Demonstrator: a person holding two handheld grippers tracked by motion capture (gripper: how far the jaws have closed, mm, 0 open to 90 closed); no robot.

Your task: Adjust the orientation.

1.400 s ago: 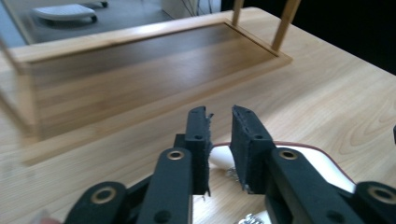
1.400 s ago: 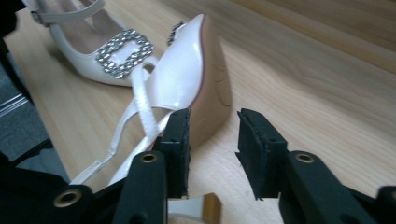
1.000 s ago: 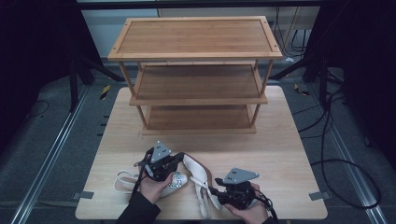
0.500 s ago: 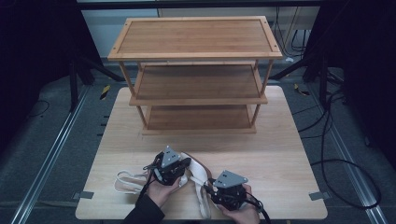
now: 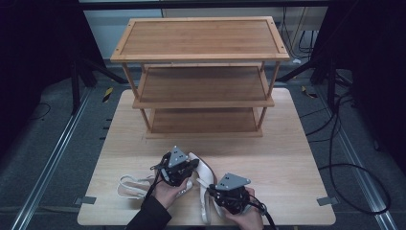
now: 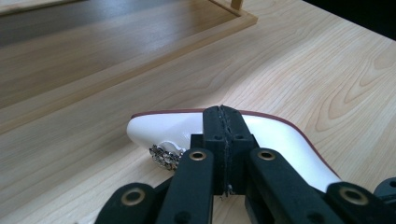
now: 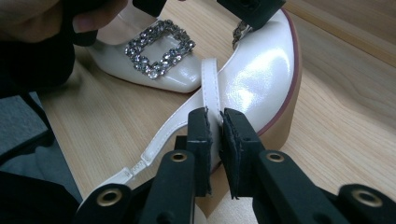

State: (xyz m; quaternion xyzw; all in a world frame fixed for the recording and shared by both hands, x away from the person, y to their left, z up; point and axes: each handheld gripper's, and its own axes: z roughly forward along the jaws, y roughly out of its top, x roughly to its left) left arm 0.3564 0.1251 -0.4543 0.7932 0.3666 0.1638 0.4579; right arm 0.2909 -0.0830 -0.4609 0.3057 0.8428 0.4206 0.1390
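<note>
Light wood table (image 5: 297,158), near-square, pale grain, metal rails on the floor at both sides. 3-tier wooden shelf rack (image 5: 201,72) stands at the far half of the table, all 3 shelves bare, bottom shelf edge near the shoes.

2 white glossy shoes at the near edge of the table, centre-left. Right shoe (image 5: 203,175) has a pointed toe aimed toward the rack, a dark red rim around the sole and a tan sole edge; the right gripper view shows it tipped on its side. Left shoe (image 7: 154,65) has a square rhinestone buckle (image 7: 159,46) on the toe; its strap loops (image 5: 131,187) lie spread to the left on the table. The 2 shoes touch at the toes.

Left gripper (image 5: 179,165) sits over the toes, jaws pressed together with no gap, resting at the right shoe's toe; cannot tell if anything is pinched between them. Right gripper (image 7: 215,123) is low at the table's near edge, jaws clamped on the thin white strap (image 7: 210,79) of the right shoe. A hand (image 5: 167,191) backs the left gripper.
</note>
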